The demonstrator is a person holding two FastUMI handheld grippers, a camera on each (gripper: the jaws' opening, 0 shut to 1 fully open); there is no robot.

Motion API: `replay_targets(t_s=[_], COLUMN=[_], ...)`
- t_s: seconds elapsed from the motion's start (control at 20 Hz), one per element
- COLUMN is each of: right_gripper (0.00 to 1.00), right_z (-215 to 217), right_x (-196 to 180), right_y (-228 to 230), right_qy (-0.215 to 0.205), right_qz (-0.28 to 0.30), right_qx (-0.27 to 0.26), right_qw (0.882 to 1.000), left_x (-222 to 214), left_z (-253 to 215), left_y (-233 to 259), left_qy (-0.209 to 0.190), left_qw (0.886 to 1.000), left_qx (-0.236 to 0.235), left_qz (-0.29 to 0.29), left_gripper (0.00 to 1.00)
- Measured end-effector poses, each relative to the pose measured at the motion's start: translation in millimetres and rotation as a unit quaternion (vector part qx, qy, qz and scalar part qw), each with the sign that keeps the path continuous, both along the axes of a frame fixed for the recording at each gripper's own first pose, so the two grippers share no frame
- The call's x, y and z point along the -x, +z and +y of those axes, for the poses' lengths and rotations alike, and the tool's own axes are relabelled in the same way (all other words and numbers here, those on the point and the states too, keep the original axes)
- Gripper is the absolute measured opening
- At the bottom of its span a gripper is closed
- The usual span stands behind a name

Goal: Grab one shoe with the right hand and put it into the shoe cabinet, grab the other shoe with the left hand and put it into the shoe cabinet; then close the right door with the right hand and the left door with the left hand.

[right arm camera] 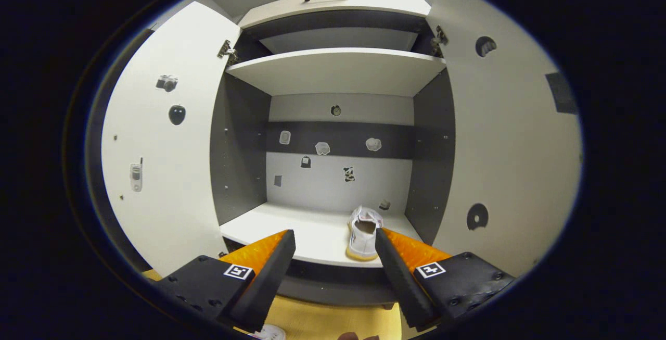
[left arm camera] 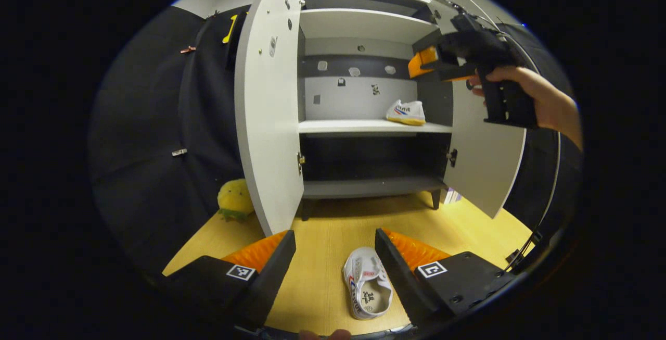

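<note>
A white shoe (left arm camera: 406, 112) with red and blue stripes stands on the middle shelf (left arm camera: 343, 126) of the open shoe cabinet, toward the right. In the right gripper view the same shoe (right arm camera: 364, 231) rests on the shelf (right arm camera: 291, 230) just beyond my open right gripper (right arm camera: 335, 238), which holds nothing. A hand holds that right gripper (left arm camera: 424, 64) up in front of the cabinet's right side. The second white shoe (left arm camera: 367, 289) lies on the wooden floor between the fingers of my open left gripper (left arm camera: 335, 238), untouched. Both the left door (left arm camera: 268, 100) and the right door (left arm camera: 486, 158) stand wide open.
A yellow plush toy (left arm camera: 234, 199) sits on the floor by the left door's foot. The cabinet has an upper shelf (left arm camera: 364, 22) and a dark bottom shelf (left arm camera: 369, 186). Small stickers dot the back panel (right arm camera: 333, 173) and door insides. A cable (left arm camera: 546, 210) hangs at right.
</note>
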State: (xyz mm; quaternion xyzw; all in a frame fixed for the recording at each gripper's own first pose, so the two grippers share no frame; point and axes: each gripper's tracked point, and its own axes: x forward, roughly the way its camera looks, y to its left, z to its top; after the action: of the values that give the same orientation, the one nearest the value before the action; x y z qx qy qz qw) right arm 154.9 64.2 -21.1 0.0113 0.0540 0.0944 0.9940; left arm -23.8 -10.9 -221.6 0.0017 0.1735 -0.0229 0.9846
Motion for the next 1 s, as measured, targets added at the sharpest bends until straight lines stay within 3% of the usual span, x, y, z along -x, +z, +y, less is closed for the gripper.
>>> replay_targets(t_s=[0.15, 0.3, 0.6, 0.75, 1.0], right_gripper=[0.98, 0.98, 0.98, 0.98, 0.98], right_z=[-15, -30, -61, -74, -89], right_x=[29, 48, 76, 85, 90], right_y=[-11, -18, -20, -21, -25], right_qy=[-0.002, -0.007, -0.019, -0.026, -0.041], right_qz=[0.01, 0.017, 0.027, 0.032, 0.035], right_qx=[-0.014, -0.012, -0.003, 0.007, 0.021], right_qw=[1.0, 1.0, 0.999, 0.999, 0.998], left_x=[11, 17, -6, -29, -66], left_z=[-22, -29, -29, -31, -32], left_y=[-50, -100, -174, -186, -200], left_qy=[-0.033, -0.049, -0.067, -0.064, -0.056], left_qw=[0.999, 0.996, 0.99, 0.992, 0.993], left_qx=[0.005, -0.019, -0.048, -0.033, -0.036], left_qz=[0.038, 0.075, 0.112, 0.106, 0.1], left_gripper=[0.97, 0.97, 0.9, 0.71, 0.61])
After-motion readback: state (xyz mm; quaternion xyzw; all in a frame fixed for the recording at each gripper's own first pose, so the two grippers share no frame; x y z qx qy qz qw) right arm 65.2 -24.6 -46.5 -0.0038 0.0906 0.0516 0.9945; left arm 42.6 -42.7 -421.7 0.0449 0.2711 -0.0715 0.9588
